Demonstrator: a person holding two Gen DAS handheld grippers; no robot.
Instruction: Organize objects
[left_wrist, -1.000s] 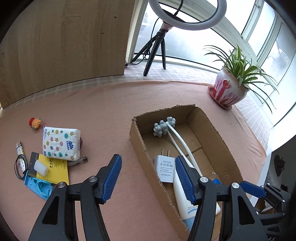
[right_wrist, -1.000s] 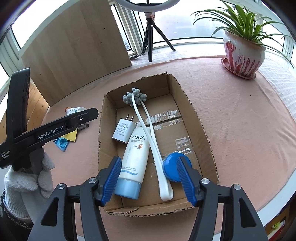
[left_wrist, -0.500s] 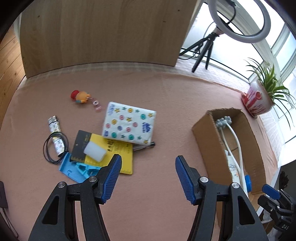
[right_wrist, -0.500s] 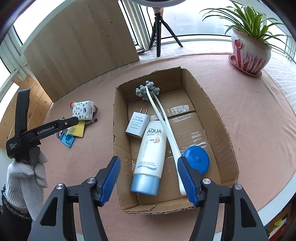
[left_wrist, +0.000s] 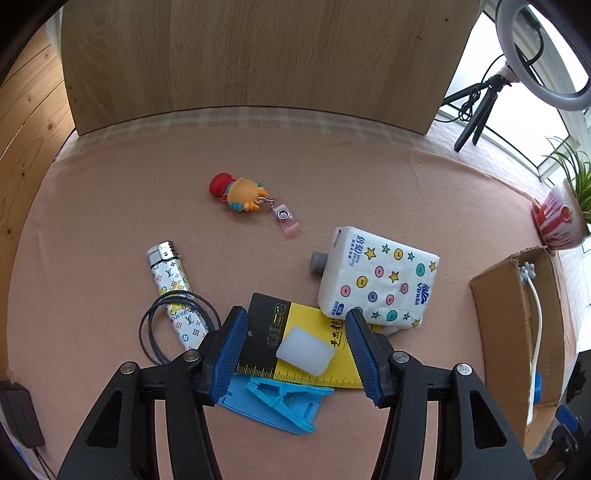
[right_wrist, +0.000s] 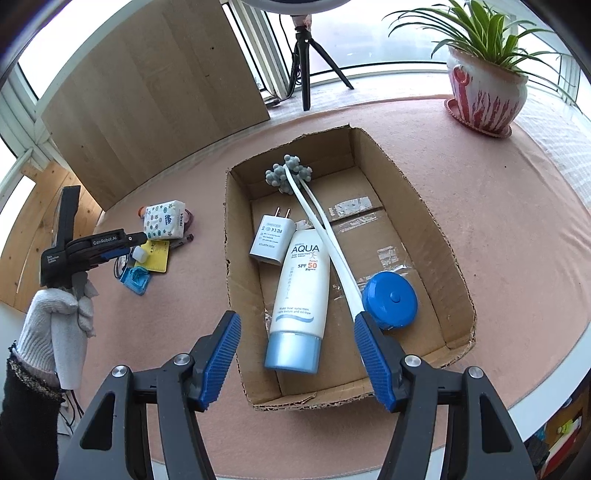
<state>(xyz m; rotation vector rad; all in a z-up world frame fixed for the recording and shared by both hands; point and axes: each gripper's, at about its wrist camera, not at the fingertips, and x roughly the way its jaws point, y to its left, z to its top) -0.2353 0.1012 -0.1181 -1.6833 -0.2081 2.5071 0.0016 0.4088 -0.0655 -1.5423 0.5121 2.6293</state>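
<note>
Positions are given relative to the cardboard box (right_wrist: 436, 236). Far to its left, on the pink cloth: a monogram-print lighter (left_wrist: 173, 291) overlapped by black wire loops (left_wrist: 173, 325); an orange toy keychain (left_wrist: 243, 194) beyond them. Nearer the box: my left tongs (left_wrist: 293, 350), blue pads spread apart and empty, bracketing a small translucent white block (left_wrist: 304, 350) that lies on a yellow-and-black card (left_wrist: 295, 325); a blue plastic piece (left_wrist: 273, 400) under that card; a white tissue pack (left_wrist: 376, 284) printed with stars and dots, just right of the card. Inside the box: a white plug adapter (right_wrist: 272, 239); a white sunscreen tube (right_wrist: 301, 295) with pale-blue cap; a white-handled massager (right_wrist: 317, 218); a round blue case (right_wrist: 389, 299). At its near end: my right tongs (right_wrist: 297, 356), likewise apart, gripping nothing.
</note>
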